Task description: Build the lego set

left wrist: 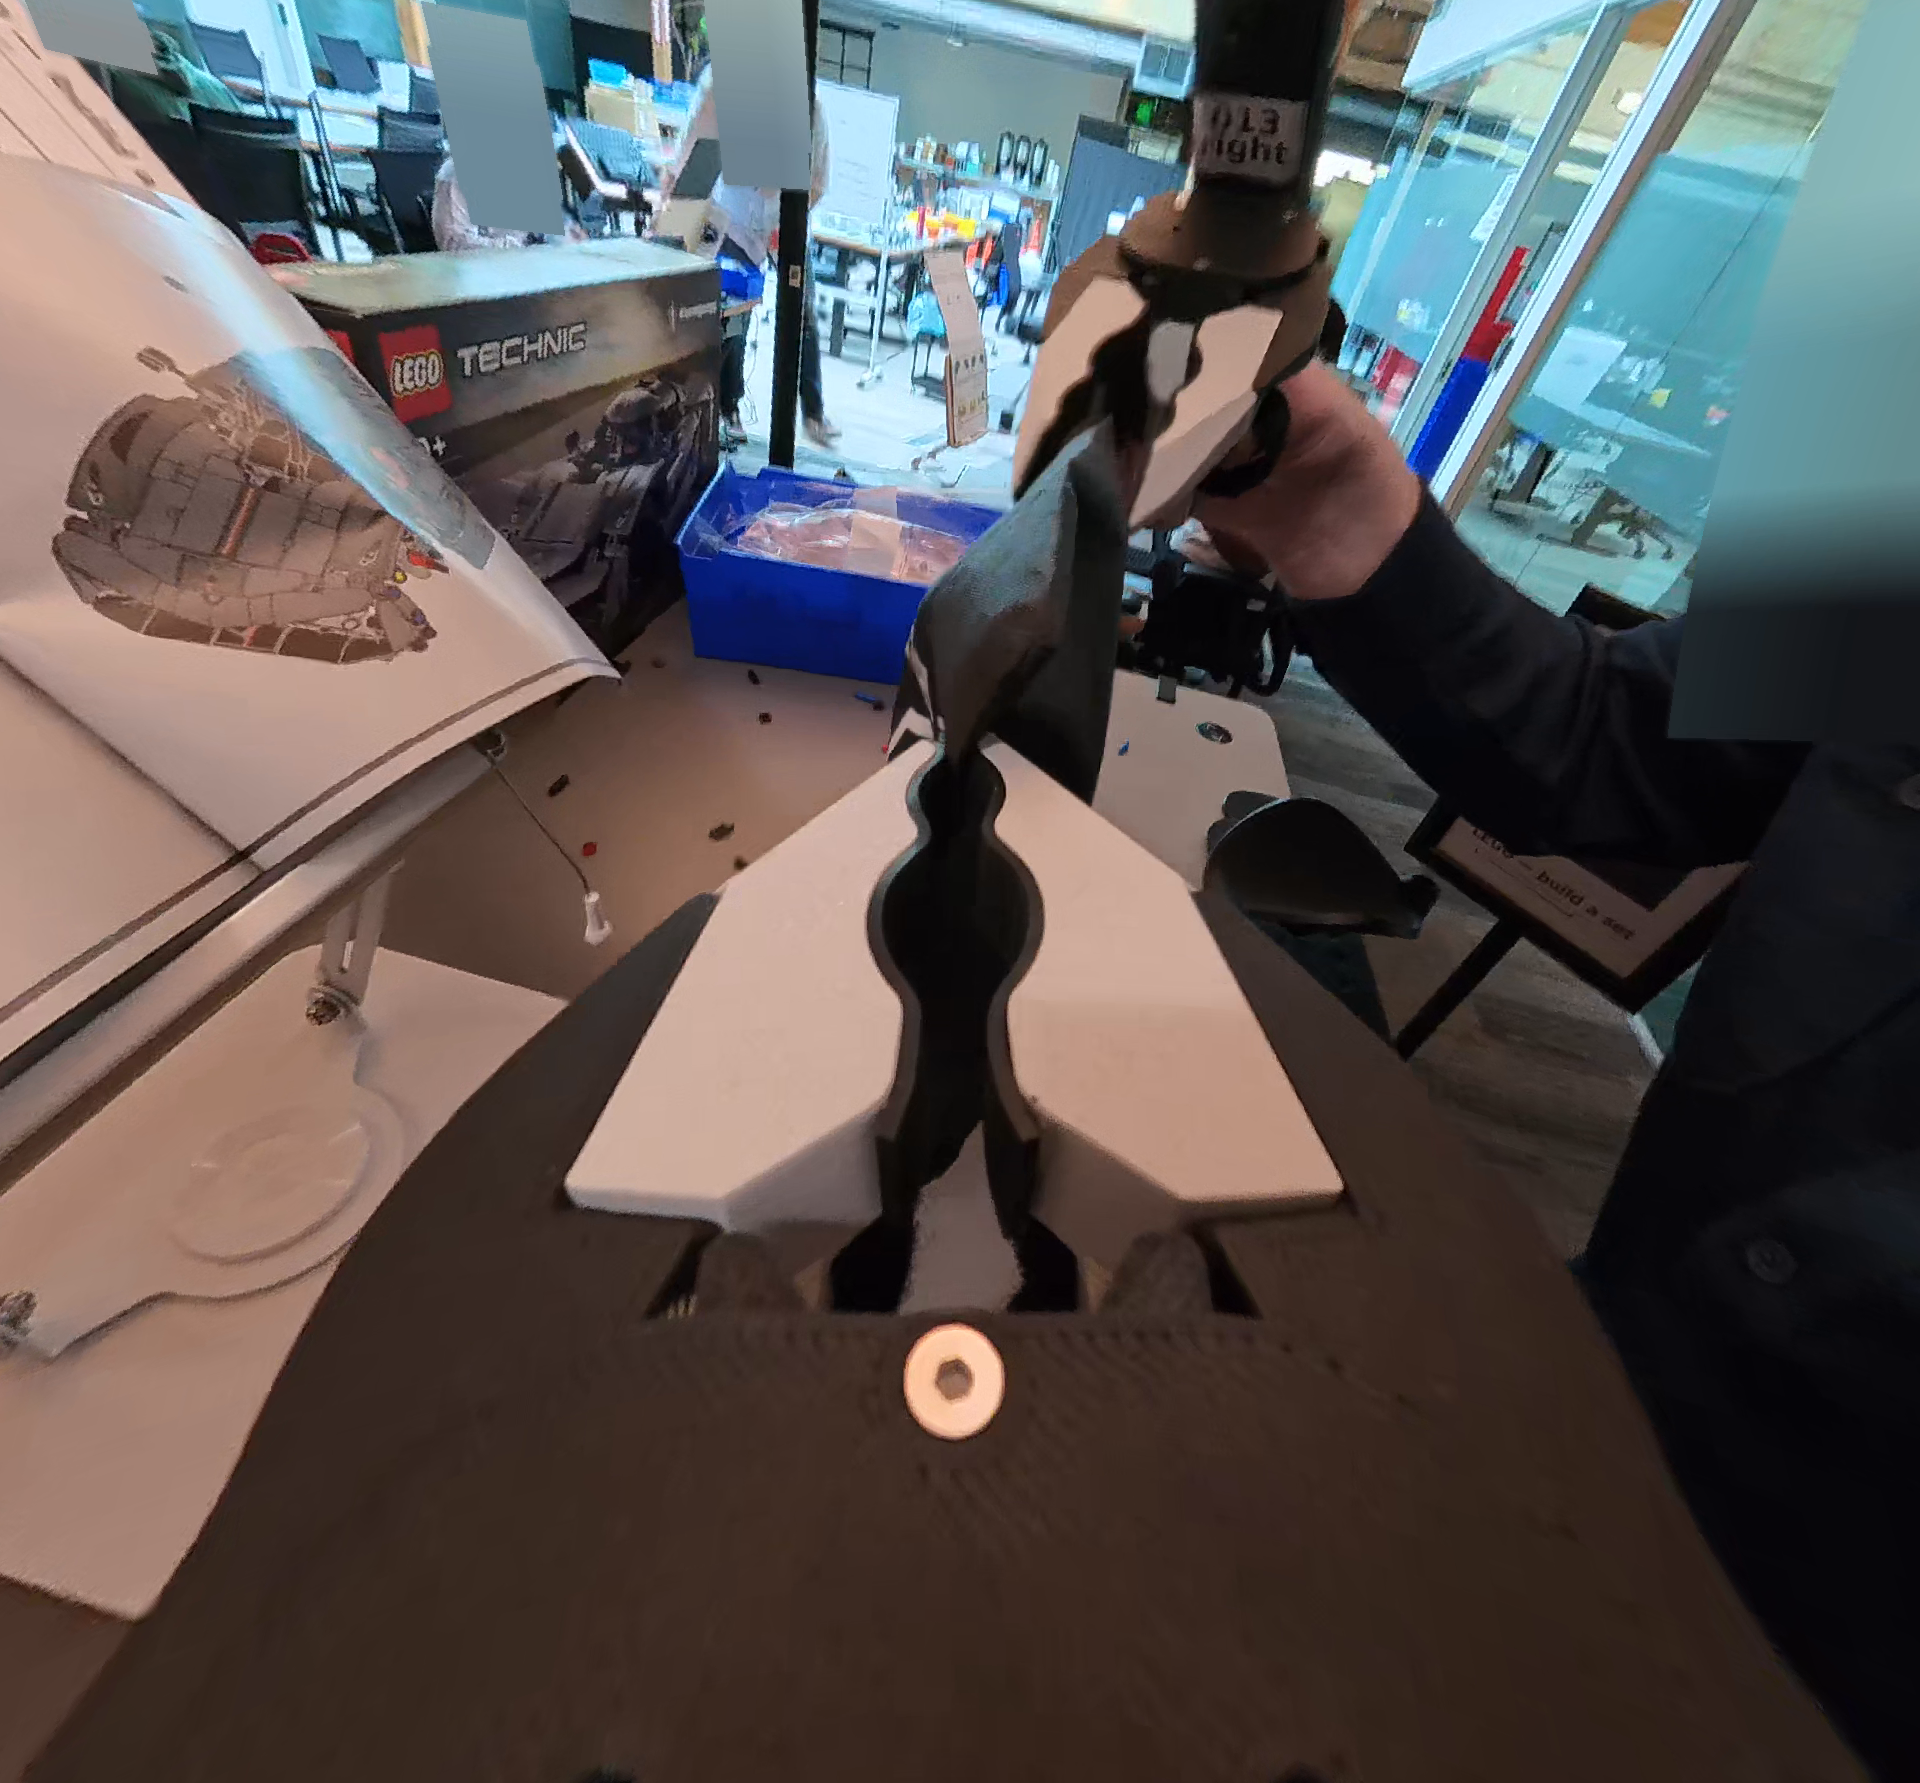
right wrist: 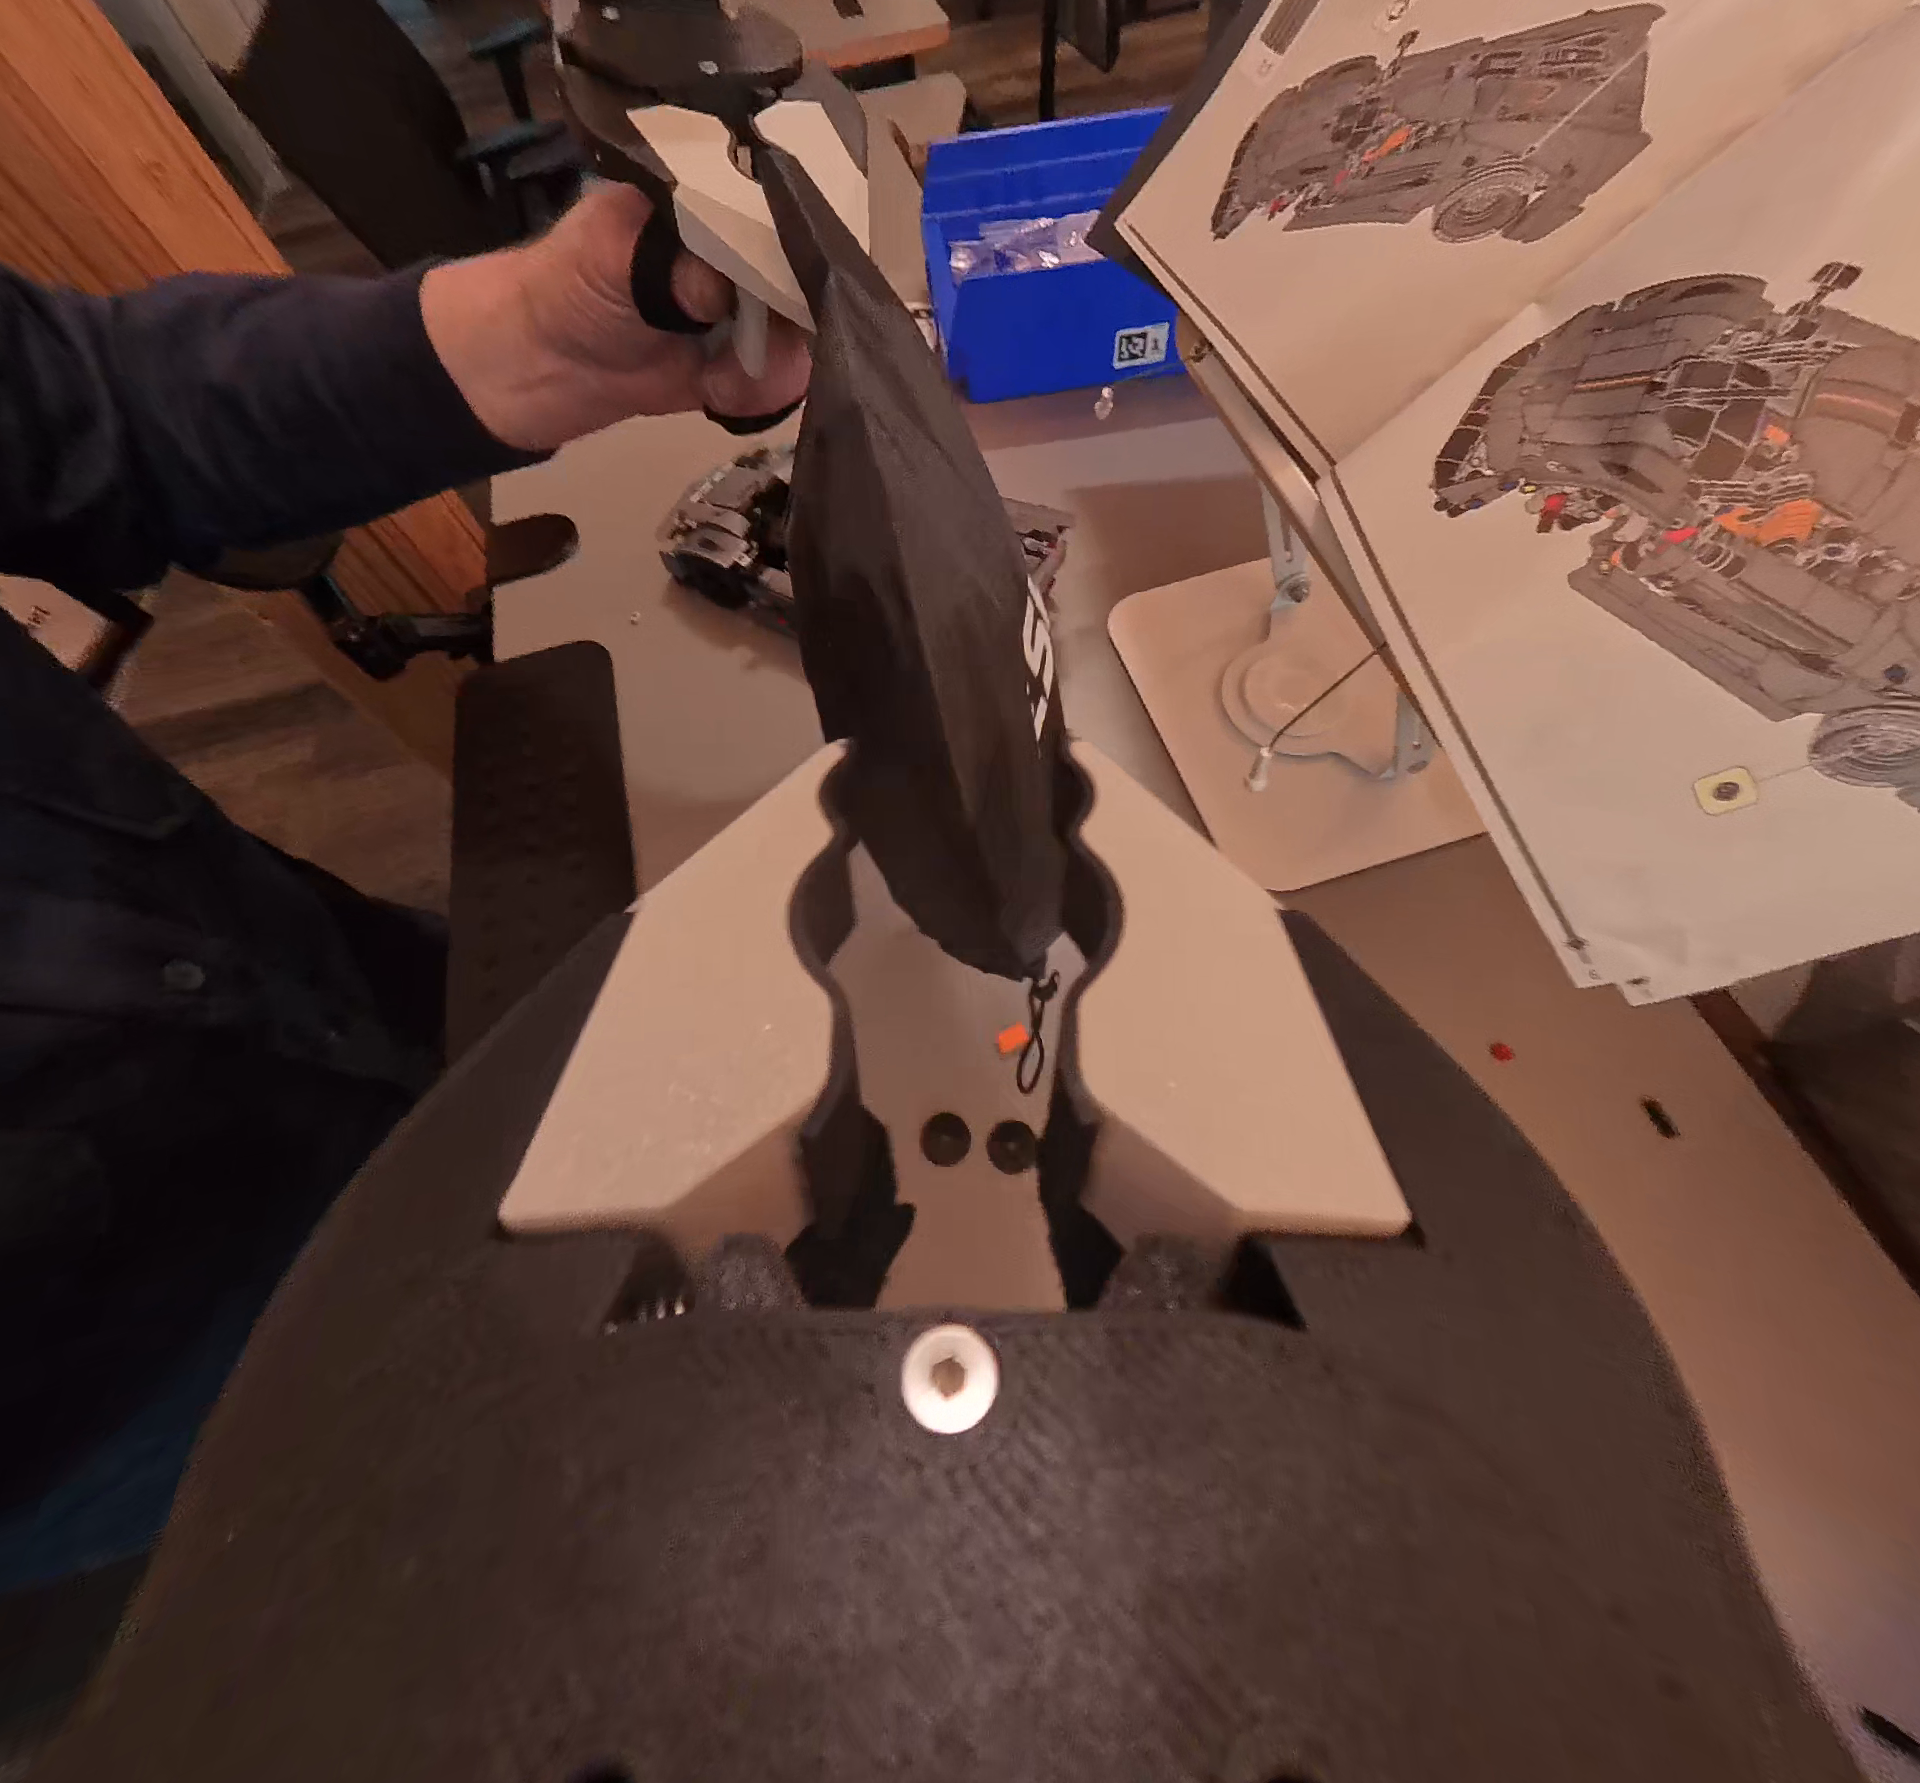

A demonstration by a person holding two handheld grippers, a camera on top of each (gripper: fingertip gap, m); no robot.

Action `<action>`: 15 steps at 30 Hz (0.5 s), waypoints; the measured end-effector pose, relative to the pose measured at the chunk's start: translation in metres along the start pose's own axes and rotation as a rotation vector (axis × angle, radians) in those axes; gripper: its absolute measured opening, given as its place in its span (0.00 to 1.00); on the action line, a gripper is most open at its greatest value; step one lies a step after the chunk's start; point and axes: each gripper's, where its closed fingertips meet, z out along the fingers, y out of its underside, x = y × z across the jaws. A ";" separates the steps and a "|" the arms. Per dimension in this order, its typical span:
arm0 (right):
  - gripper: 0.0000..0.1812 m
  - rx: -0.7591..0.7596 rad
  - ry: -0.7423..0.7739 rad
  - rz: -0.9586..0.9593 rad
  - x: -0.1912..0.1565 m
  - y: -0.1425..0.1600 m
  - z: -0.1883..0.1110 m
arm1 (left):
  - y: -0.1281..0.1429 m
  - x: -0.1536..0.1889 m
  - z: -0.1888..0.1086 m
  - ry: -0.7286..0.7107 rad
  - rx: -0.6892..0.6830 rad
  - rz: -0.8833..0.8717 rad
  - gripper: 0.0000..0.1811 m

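Left wrist view looks out over the left gripper [left wrist: 951,767], whose white fingers are pressed nearly together on a fold of a black bag [left wrist: 997,611]. The bag runs up toward 1 o'clock to the right gripper [left wrist: 1127,445], held by a hand [left wrist: 1320,497] in a dark sleeve. That one also seems to be pinching the bag, though in its own view the fingers stand a little apart with the bunched fabric filling the gap at their tips, so the grip is hard to judge.

In the right wrist view, the bag hangs across the middle and covers much of the part-built lego car [right wrist: 727,528], which sits on the table [right wrist: 707,705] at 11 o'clock from the fingertips. Only the car's grey end and a sliver past the bag show. A drawstring cord [right wrist: 1034,1027] with a small orange tab dangles from the bag's lower end.

At 9 o'clock in the left wrist view, an open instruction booklet [left wrist: 260,486] leans on a stand, its pages cut off by the edge. The set's box [left wrist: 540,383] stands behind it, with a blue bin [left wrist: 810,601] of clear packets just beside the box. Small loose pieces [left wrist: 717,834] lie scattered on the table, too tiny to tell apart.
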 end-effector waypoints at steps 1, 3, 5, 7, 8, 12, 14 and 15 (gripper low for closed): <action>0.22 0.011 -0.031 0.023 -0.002 0.001 -0.001 | -0.005 0.001 -0.002 0.010 0.032 -0.013 0.00; 0.19 0.018 -0.044 0.058 0.000 0.010 -0.001 | -0.013 0.000 -0.005 0.021 0.091 -0.042 0.00; 0.19 0.061 -0.068 0.084 0.002 0.016 0.001 | -0.013 0.003 -0.006 0.050 0.105 -0.055 0.00; 0.06 0.135 -0.075 0.068 0.001 0.011 0.000 | -0.009 -0.001 -0.003 0.033 0.091 -0.063 0.00; 0.01 0.155 -0.072 0.062 0.000 0.010 -0.001 | -0.009 0.000 -0.003 0.042 0.099 -0.073 0.00; 0.00 0.081 -0.036 0.039 0.002 0.023 0.004 | -0.006 -0.006 -0.004 0.022 0.086 -0.066 0.00; 0.00 0.127 -0.057 0.064 0.002 0.016 -0.002 | -0.009 -0.008 -0.006 0.005 0.085 -0.054 0.00; 0.00 0.099 -0.049 0.058 0.001 0.019 -0.001 | -0.011 -0.006 -0.004 0.018 0.082 -0.055 0.00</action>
